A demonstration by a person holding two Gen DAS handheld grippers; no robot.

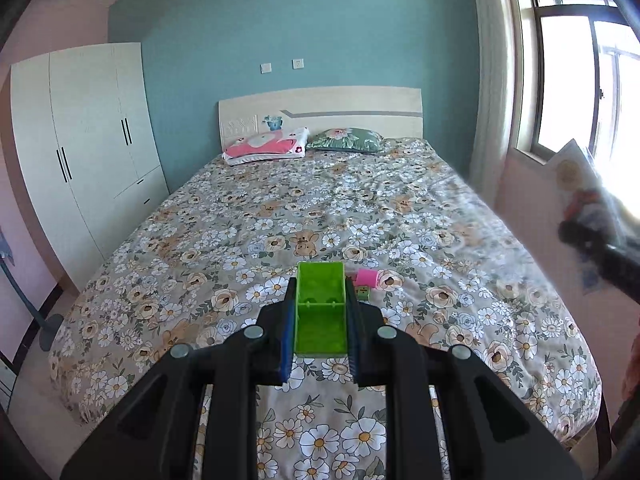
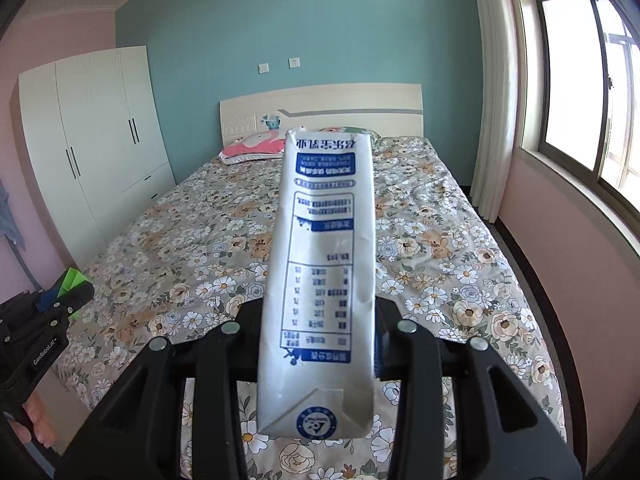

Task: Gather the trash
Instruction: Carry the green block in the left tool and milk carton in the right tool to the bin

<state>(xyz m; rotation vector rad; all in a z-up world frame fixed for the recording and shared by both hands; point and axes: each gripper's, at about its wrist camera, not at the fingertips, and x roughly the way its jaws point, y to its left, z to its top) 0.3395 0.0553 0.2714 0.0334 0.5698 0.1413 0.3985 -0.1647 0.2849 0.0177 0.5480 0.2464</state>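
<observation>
Holding trash: both grippers, above the bed [image 1: 224, 216].
Left gripper [image 1: 321, 312]: jaws closed on a green box [image 1: 321, 312], open face up, long axis running forward along the fingers.
Right gripper [image 2: 320, 344]: jaws clamped on a white milk carton [image 2: 324, 264], long axis pointing forward toward the headboard [image 2: 320, 110], print upside down, folded end nearest the camera.
Bedspread: pink roll [image 1: 367, 279] and a small green item [image 1: 362, 292] lie just beyond the green box.
</observation>
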